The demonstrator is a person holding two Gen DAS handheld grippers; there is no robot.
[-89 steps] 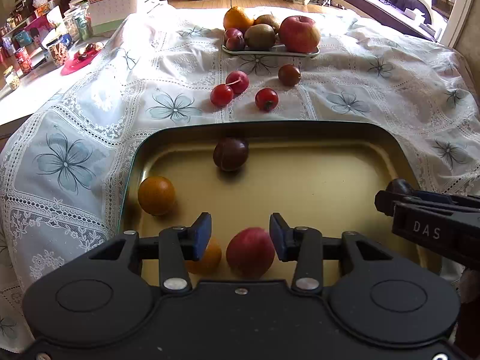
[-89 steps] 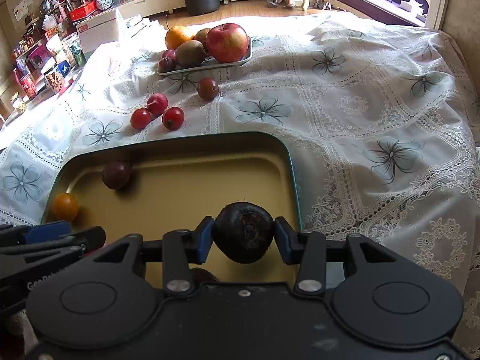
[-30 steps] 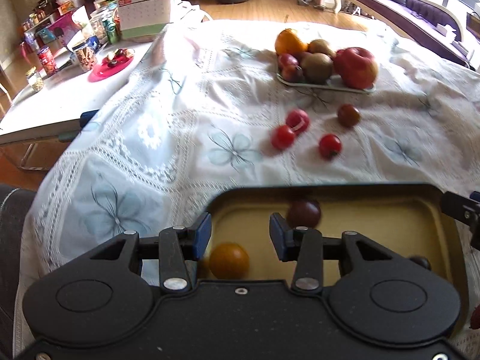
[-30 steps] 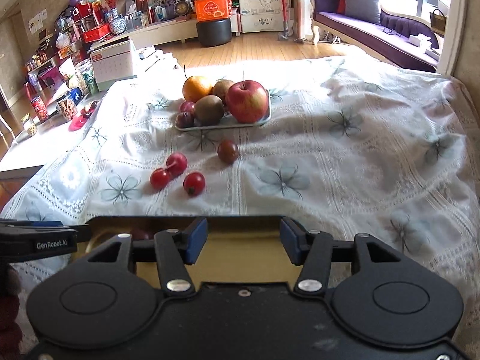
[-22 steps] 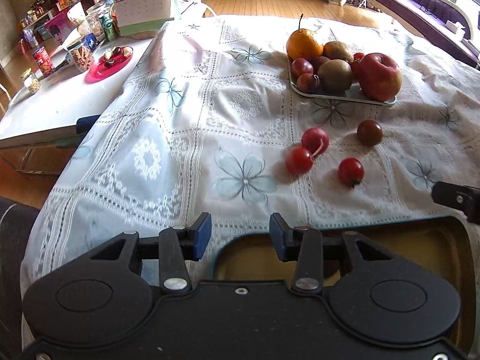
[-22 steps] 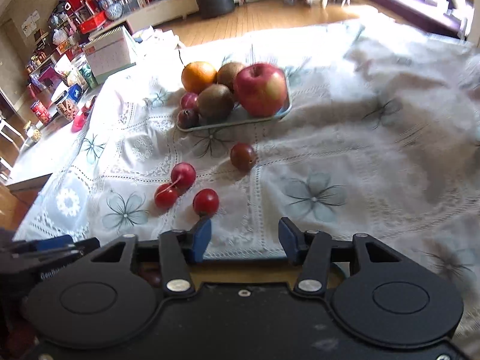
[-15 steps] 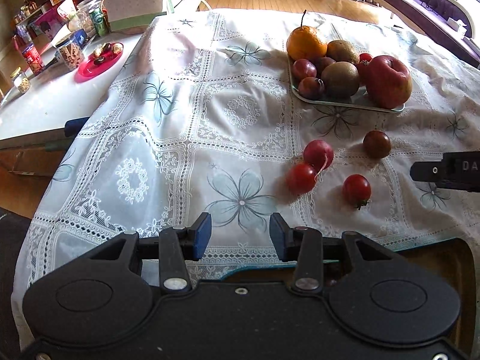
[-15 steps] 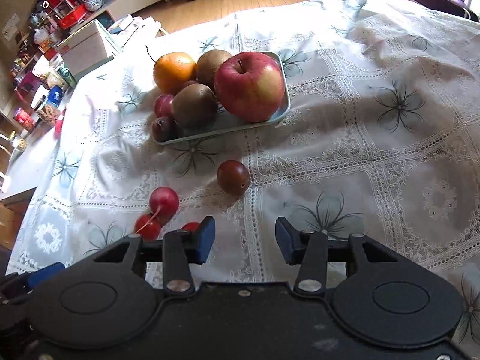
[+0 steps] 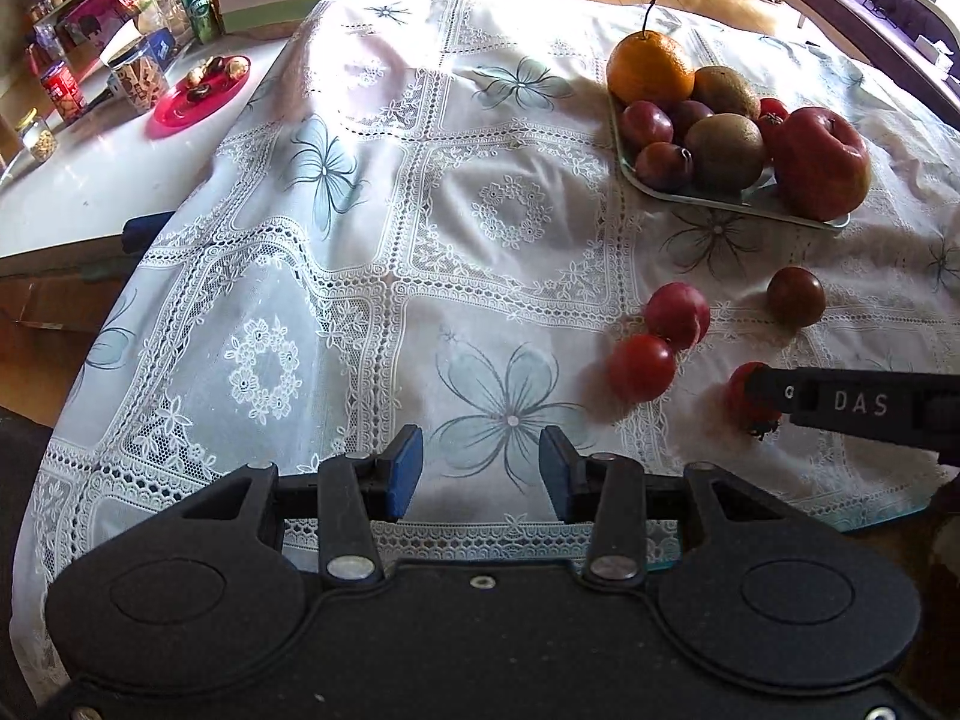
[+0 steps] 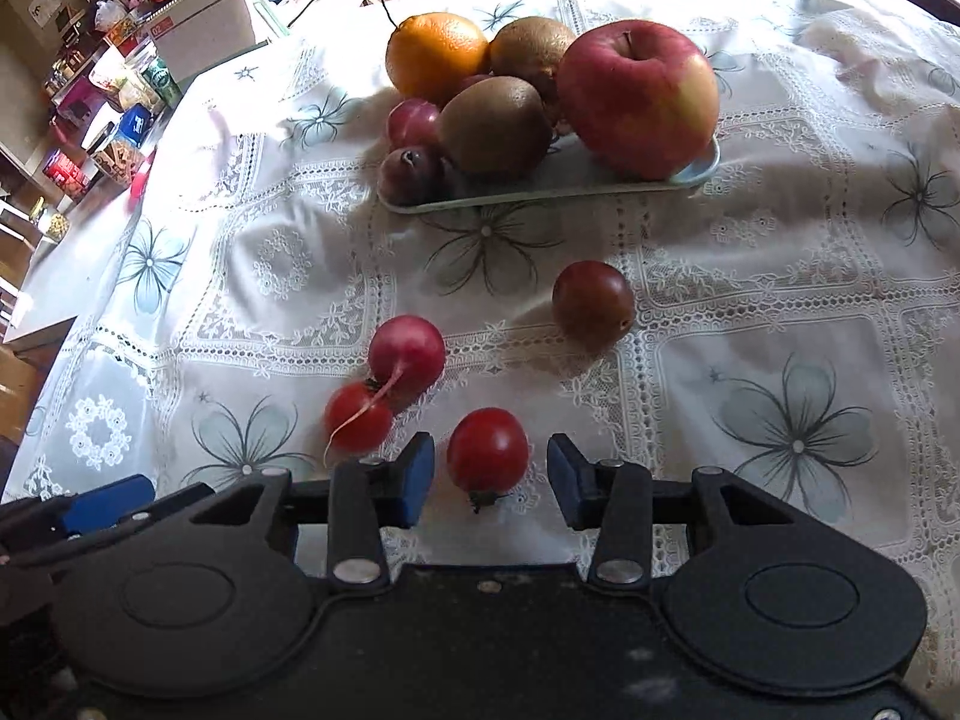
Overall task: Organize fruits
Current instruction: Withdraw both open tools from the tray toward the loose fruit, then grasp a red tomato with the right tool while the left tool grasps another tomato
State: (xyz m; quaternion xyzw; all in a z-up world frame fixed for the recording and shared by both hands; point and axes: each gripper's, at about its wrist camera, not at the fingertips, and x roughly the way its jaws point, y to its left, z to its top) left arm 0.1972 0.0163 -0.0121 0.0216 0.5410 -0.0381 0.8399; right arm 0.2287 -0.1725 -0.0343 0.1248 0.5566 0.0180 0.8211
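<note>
Four loose fruits: seen on the lace tablecloth [image 9: 492,210], all nearer the grippers than the fruit plate [image 9: 678,195].
Left wrist view, left gripper [image 9: 480,471]: spread apart and holding nothing; only bare cloth is seen between its blue pads.
Left wrist view, cherry tomato [image 9: 747,399]: found on the near side of the fruit plate, well off to the right of the left gripper, partly covered by the right gripper's finger crossing from that side.
Right wrist view, right gripper [image 10: 486,474]: released, fingers wide, nothing clamped.
Right wrist view, cherry tomato [image 10: 487,450]: placed straight ahead between the two pads, touching neither, stem end turned toward the camera; a round body, so no long axis is to be matched.
Right wrist view, neighbours: a radish [image 10: 407,354] and a second tomato [image 10: 358,417] lie just left of the left pad; a dark plum [image 10: 593,299] lies closer to the fruit plate [image 10: 696,177].
Judgement: the right gripper is far better placed; a little further advance is probably needed before closing.
</note>
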